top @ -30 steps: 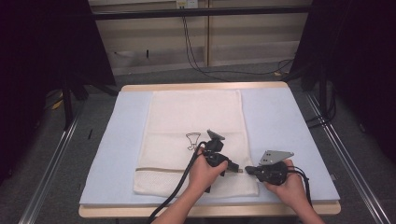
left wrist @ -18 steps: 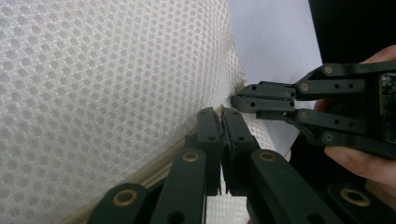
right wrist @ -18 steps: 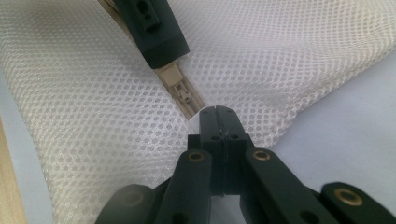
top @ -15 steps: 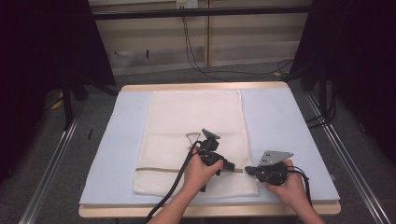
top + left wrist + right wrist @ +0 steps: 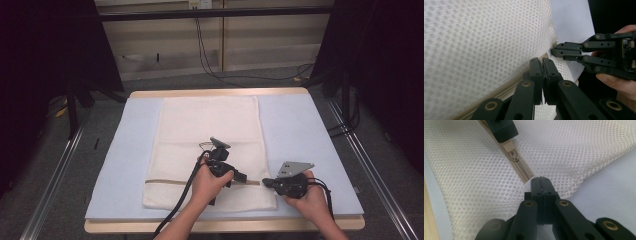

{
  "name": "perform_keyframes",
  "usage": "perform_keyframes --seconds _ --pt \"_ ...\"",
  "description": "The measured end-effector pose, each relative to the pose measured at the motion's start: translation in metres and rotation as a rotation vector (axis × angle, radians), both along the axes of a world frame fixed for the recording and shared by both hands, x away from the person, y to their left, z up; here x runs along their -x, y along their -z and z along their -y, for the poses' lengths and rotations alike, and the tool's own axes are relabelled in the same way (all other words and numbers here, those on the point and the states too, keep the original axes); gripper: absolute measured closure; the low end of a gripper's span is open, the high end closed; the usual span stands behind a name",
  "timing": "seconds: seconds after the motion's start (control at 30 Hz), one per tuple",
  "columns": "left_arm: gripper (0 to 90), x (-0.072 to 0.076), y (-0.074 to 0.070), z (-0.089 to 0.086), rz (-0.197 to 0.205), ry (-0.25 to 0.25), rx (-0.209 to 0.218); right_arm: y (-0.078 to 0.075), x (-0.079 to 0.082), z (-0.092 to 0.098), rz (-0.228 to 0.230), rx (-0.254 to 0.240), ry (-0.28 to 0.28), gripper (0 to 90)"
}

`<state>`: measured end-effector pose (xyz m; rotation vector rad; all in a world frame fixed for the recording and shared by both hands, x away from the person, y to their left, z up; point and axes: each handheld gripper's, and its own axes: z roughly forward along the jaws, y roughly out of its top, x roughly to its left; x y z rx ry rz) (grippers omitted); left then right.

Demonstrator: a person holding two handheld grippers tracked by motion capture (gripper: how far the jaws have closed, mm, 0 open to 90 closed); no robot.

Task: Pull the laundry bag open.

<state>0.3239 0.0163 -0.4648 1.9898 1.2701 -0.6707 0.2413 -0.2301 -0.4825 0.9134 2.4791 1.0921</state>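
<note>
White mesh laundry bag (image 5: 207, 150) w/ beige zipper (image 5: 517, 162) lies flat on blue-padded desk (image 5: 310, 130). Right gripper (image 5: 540, 180), jaws clenched on bag's edge at zipper end, prob. anchors fabric. Left gripper (image 5: 542, 61), jaws clamped on the zipper pull, seems ready to slide it.

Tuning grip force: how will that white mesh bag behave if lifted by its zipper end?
Likely floppy: the mesh bag lies flat on the table pad and puckers where the right gripper pinches it. Probably light, since the weave is open netting. The zipper band looks stiffer, so it should hold better.
</note>
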Motion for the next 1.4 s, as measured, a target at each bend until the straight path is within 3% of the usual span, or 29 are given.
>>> perform_keyframes --seconds 0.17,0.23,0.53,0.93,1.1,1.4 --pt "87.6 -0.001 -0.002 -0.007 0.004 -0.007 -0.009 0.000 0.000 0.000 0.001 -0.002 0.000 90.0" --pt "87.6 -0.002 -0.003 -0.012 0.000 0.012 -0.004 0.000 0.000 0.000 0.002 0.000 0.002 90.0" --pt "87.6 -0.002 -0.006 -0.027 0.007 -0.009 -0.007 0.000 0.000 0.000 0.000 -0.003 -0.002 90.0" --pt "87.6 -0.003 -0.004 -0.031 -0.014 -0.005 0.010 0.001 0.000 0.001 -0.001 -0.007 -0.003 90.0" --pt "87.6 -0.003 -0.004 -0.033 0.000 -0.014 -0.001 0.001 0.000 0.000 -0.001 -0.008 -0.001 90.0" --pt "87.6 -0.003 -0.003 -0.040 -0.008 -0.026 0.004 0.001 0.000 0.001 0.000 -0.009 -0.002 90.0"
